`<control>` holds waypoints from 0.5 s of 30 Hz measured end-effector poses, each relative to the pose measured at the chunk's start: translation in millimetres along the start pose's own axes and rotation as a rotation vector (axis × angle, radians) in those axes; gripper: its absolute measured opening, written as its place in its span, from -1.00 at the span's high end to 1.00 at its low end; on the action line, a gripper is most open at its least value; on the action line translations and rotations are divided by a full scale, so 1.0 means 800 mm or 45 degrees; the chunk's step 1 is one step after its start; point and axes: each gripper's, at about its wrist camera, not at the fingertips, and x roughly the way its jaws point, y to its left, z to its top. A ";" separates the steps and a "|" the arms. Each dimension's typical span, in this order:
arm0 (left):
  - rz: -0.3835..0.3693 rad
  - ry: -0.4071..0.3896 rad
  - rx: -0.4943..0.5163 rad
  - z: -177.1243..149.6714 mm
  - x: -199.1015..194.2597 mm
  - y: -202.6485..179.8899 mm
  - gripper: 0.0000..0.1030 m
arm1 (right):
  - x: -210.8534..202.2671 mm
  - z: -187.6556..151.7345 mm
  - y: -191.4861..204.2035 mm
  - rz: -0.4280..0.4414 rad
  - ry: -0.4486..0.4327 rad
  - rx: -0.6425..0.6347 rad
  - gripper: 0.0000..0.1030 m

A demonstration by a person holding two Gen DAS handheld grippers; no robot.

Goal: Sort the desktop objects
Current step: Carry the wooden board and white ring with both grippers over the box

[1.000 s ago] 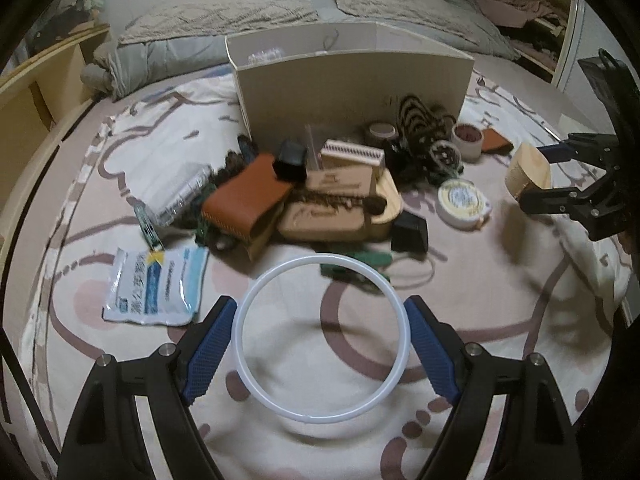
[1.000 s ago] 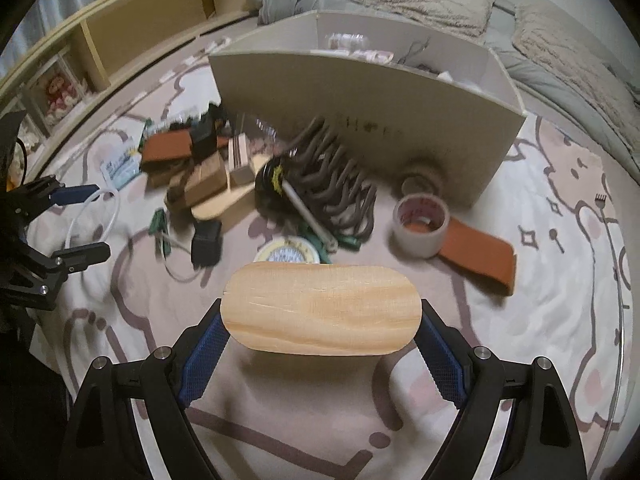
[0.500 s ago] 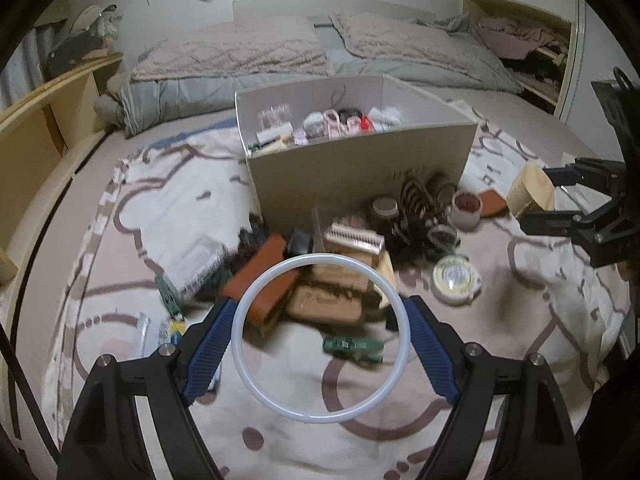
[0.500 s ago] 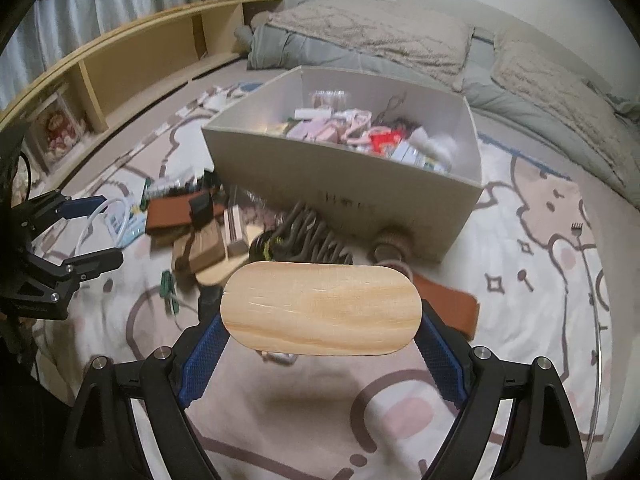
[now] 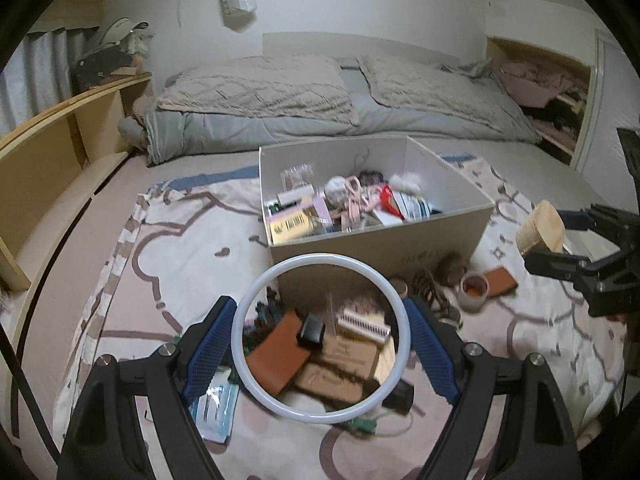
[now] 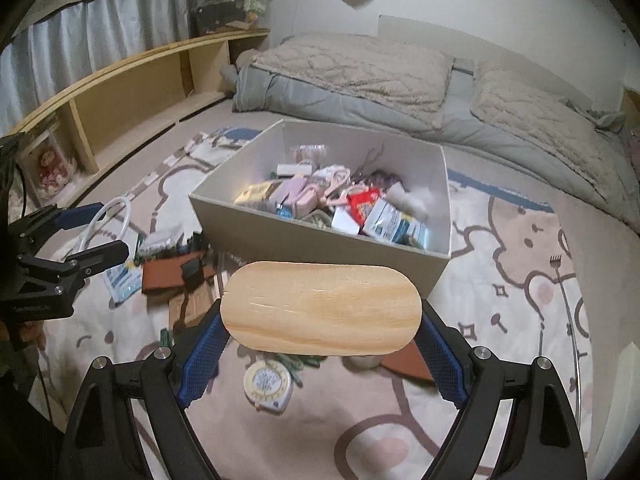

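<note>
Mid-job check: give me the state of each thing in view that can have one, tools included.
Left tool: shut on the white ring, held off the rug.
Right tool: shut on the wooden oval piece, held off the rug.
Cardboard box: open-topped, upright, partly filled with small items.
Tape roll: on the rug, hole facing up.
Brown wallet: closed, lying in the pile.

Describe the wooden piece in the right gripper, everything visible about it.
The wooden piece is a pale, flat-faced oblong with rounded ends, its grain running lengthwise with a few light scratches. It lies level across the right gripper, clamped end to end between the blue ribbed pads, off the patterned blanket and on the near side of the open box. From the left wrist view it shows as a thick block, its narrower face finely ribbed. Nothing else touches it.
</note>
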 end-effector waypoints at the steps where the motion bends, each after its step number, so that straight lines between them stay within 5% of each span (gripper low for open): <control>1: 0.006 -0.012 -0.011 0.005 0.000 0.000 -0.65 | -0.001 0.004 0.000 -0.005 -0.010 0.004 -0.73; 15: 0.052 -0.106 -0.092 0.060 0.011 -0.010 -0.65 | -0.004 0.062 -0.004 -0.044 -0.147 0.013 -0.73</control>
